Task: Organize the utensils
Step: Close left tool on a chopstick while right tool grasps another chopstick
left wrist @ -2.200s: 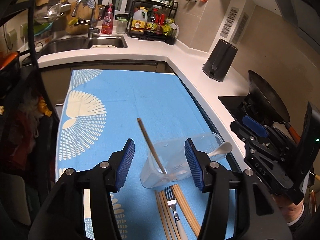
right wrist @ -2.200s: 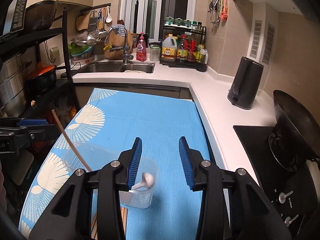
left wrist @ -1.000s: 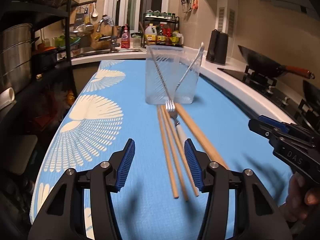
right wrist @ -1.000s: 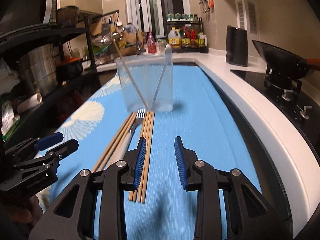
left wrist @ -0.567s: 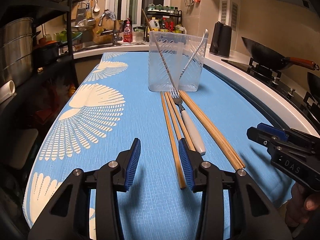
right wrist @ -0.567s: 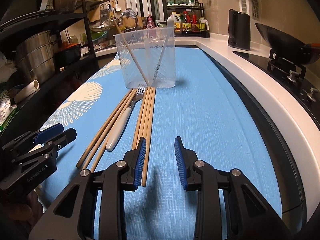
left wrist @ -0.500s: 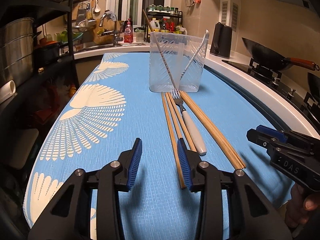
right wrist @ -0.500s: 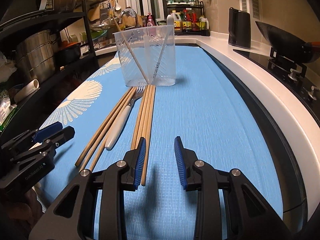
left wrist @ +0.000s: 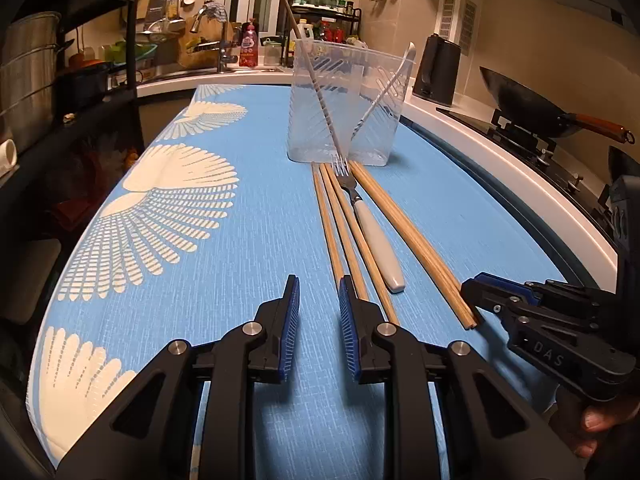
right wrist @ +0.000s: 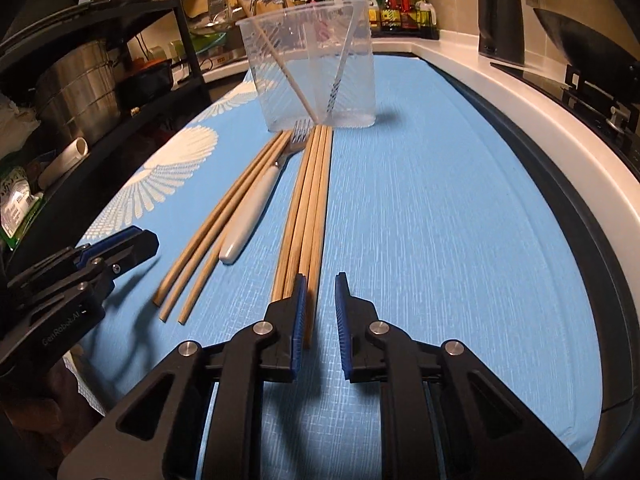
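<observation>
A clear plastic container (left wrist: 344,108) (right wrist: 316,68) stands on the blue cloth with one chopstick and a white spoon leaning in it. In front of it lie a white-handled fork (left wrist: 376,236) (right wrist: 248,204), three chopsticks (left wrist: 340,232) on its left and several chopsticks (right wrist: 308,208) on its right. My left gripper (left wrist: 319,300) hovers low, jaws closing on nothing, its right finger beside the three chopsticks' near ends. My right gripper (right wrist: 320,296) is also closing, with one chopstick's near end between its pads, close to the left pad and not pressed.
The cloth (left wrist: 168,216) covers a table ending just below my grippers. A white counter (left wrist: 500,148) runs along the right with a black kettle (left wrist: 438,72) and a wok (left wrist: 532,108) on the stove. A dark shelf rack (right wrist: 100,80) with pots stands on the left.
Both grippers have dropped from above the container to just over the cloth at the near ends of the chopsticks. Both pairs of jaws have narrowed.
</observation>
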Tool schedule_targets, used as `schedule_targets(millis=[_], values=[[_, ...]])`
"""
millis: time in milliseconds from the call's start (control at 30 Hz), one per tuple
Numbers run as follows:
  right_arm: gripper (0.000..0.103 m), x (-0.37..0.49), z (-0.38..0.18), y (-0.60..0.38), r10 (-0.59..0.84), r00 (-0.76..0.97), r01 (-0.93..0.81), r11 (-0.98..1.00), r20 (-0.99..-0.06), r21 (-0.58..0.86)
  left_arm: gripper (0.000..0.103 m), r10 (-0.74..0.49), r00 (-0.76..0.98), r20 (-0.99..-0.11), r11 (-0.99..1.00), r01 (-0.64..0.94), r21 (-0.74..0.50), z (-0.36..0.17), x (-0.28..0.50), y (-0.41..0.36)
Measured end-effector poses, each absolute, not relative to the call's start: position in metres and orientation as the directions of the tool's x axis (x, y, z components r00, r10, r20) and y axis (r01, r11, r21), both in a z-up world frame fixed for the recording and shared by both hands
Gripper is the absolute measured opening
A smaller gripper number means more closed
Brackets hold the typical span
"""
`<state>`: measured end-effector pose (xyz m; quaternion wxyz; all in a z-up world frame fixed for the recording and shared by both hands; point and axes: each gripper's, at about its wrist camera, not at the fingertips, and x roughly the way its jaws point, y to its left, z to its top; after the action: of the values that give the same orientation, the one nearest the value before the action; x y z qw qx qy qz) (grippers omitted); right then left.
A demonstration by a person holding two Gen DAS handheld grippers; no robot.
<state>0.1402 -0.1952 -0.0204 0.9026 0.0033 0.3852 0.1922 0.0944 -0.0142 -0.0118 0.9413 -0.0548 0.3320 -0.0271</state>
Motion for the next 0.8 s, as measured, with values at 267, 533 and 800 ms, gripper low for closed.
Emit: schedule_targets(millis=[267,533,800], values=[[0.012,0.138,-0.02,-0.192,0.327,0.631,-0.352,0.929,-0.703,0.115,0.021,-0.123,0.755,-0.644,0.99,0.053,-0.128,-0.019,0.098,-0.023],[0.006,0.138,-0.022,-0.193,0.316,0.629,-0.353,0.93,-0.71,0.102,0.019,-0.085,0.74,-0.667,0.996,0.048,-0.073,-0.025,0.099,-0.033],[0.005,0.137,-0.021,-0.194,0.307,0.629,-0.348,0.933,-0.714,0.095,0.008,-0.059,0.729,-0.682,0.998,0.048,-0.035,-0.028,0.1,-0.036]])
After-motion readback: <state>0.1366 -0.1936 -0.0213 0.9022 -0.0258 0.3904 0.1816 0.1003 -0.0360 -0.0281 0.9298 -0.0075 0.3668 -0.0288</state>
